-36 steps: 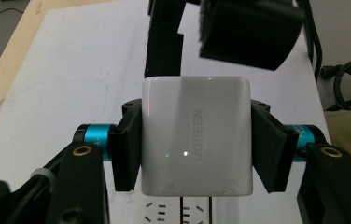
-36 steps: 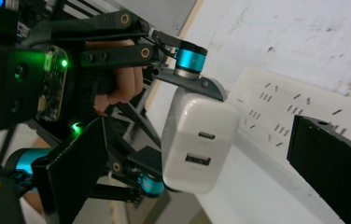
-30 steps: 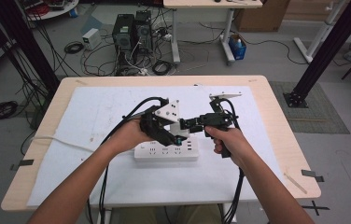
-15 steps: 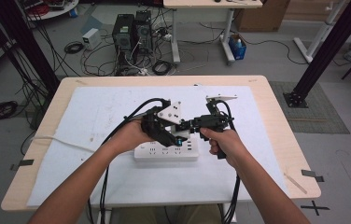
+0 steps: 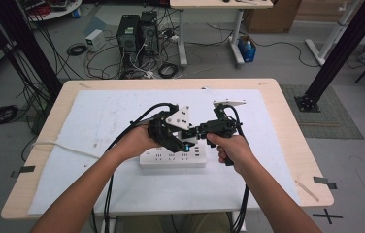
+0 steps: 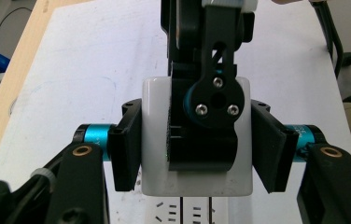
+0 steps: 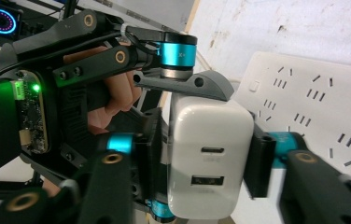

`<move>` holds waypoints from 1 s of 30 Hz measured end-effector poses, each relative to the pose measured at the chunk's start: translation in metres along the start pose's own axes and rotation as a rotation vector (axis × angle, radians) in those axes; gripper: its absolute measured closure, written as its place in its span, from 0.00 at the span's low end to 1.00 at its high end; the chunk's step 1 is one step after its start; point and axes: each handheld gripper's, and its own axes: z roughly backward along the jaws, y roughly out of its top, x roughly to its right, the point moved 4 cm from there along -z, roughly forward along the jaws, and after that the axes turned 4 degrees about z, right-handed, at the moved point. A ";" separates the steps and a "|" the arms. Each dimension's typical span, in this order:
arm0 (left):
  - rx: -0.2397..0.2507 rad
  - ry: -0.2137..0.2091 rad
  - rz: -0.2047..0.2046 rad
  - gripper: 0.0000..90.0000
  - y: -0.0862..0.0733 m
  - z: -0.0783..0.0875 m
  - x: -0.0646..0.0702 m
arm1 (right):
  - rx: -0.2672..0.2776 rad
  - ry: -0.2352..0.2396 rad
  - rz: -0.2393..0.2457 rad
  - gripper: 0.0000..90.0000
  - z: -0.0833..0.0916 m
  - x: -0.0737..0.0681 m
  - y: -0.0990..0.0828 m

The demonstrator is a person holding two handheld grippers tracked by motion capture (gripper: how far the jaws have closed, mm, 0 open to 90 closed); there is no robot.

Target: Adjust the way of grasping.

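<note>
While clamped from two sides above the power strip [image 5: 173, 158], white charger block [image 7: 209, 161] sits just over the strip's sockets, near the middle of the white mat [image 5: 98, 121]. Left gripper [image 6: 197, 154] closed narrow on the block's flanks, pads pressed flat. Right gripper [image 7: 208, 163] just narrowed onto the same block, pads touching its sides, USB ports facing that camera. Farther off: wooden table [image 5: 287, 107] edge, then computer towers [image 5: 134, 34] and tangled cables on the floor.
</note>
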 end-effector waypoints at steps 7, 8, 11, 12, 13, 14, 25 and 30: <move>-0.004 0.053 0.023 0.38 0.000 -0.001 -0.003 | 0.061 0.026 -0.027 0.69 0.001 0.004 0.000; -0.008 0.055 0.044 0.29 -0.001 0.000 -0.005 | 0.067 0.007 -0.015 0.69 0.003 0.005 0.000; -0.016 0.058 0.081 0.27 -0.009 0.006 -0.008 | 0.100 -0.062 0.050 0.69 0.009 0.008 0.000; -0.016 0.063 0.097 0.25 -0.012 0.009 -0.010 | 0.102 -0.091 0.082 0.69 0.012 0.009 0.000; -0.021 0.063 0.114 0.24 -0.015 0.012 -0.012 | 0.109 -0.115 0.109 0.69 0.014 0.009 0.000; -0.023 0.062 0.129 0.24 -0.019 0.015 -0.014 | 0.102 -0.133 0.128 0.69 0.016 0.010 -0.001; -0.238 0.045 0.362 0.24 -0.078 0.050 -0.029 | -0.009 -0.433 0.377 0.69 0.049 0.010 0.002; -0.326 0.072 0.426 0.24 -0.100 0.069 -0.038 | -0.022 -0.493 0.449 0.69 0.073 0.010 0.005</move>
